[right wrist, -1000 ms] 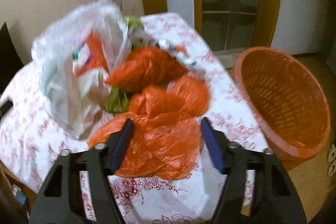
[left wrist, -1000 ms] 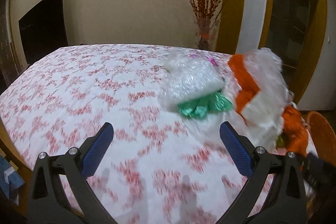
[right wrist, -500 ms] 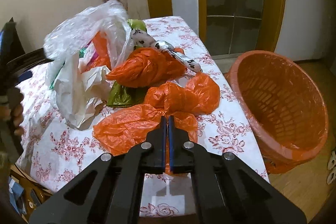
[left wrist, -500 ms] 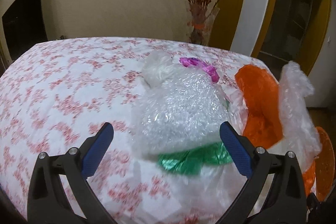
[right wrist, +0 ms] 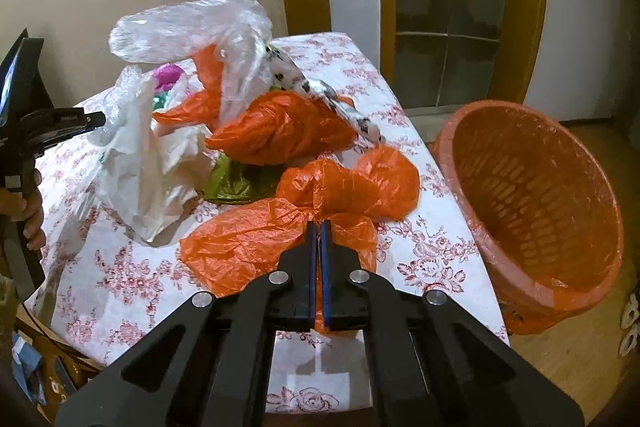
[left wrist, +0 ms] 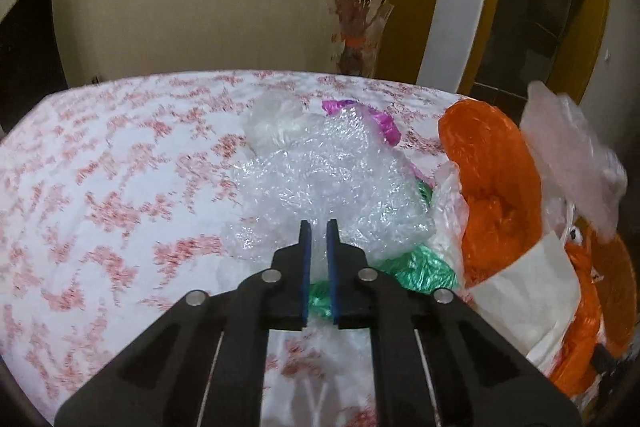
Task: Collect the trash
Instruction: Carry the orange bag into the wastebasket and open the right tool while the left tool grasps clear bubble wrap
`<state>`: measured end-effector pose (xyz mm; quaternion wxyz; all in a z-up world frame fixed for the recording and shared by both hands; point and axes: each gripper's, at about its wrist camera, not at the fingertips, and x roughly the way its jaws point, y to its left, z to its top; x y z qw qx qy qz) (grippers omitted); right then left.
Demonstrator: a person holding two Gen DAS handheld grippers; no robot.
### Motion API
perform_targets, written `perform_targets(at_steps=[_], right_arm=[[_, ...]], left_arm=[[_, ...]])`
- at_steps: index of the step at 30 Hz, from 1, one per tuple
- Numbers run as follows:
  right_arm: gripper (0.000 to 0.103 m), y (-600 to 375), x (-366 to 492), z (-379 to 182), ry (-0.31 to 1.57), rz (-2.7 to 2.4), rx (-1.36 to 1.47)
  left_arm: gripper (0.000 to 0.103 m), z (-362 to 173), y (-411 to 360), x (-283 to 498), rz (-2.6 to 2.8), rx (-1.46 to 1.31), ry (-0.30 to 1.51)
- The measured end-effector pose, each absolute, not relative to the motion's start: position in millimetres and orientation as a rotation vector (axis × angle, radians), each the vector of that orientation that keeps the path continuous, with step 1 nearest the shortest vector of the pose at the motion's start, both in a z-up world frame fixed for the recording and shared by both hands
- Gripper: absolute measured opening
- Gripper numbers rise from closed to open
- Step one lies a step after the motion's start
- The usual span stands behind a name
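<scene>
On the floral tabletop point(right wrist: 132, 279), the left claw point(left wrist: 319, 229) is pinching a crumpled sheet of bubble wrap point(left wrist: 332, 183) mid-pile. Toward the right edge, the right claw point(right wrist: 319, 227) is clamping an orange plastic bag point(right wrist: 256, 239), an orange basket point(right wrist: 536, 203) standing just beyond that edge.

No readable text in either view.

The left gripper point(right wrist: 94, 119), seen side-on in the right wrist view, carries a small pale mark on its black body that may be lettering, but it is too blurred to read. The trash bags, floral tablecloth point(left wrist: 120, 163) and orange basket point(right wrist: 540, 211) show no print or labels.
</scene>
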<state>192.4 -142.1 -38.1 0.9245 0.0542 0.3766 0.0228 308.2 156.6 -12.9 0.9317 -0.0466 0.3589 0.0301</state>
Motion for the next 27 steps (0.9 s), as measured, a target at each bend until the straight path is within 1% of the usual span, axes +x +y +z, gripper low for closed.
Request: perform_targets(at_steps=[6, 18, 27], right_arm=[[0.001, -143.3, 181.7, -27.4, 0.745, 0.048, 0.106], [0.001, -159.8, 163.4, 7.9, 0.64, 0.026, 0.083], [0.001, -185.2, 154.8, 30.2, 0.566, -0.035, 0.094]], left_arm=[[0.004, -3.7, 161.4, 289.2, 0.052, -0.115, 0.716], [0.004, 52.9, 159.0, 230.4, 0.02, -0.126, 0.59], [0.004, 100.8, 114.4, 191.0, -0.088, -0.098, 0.494]])
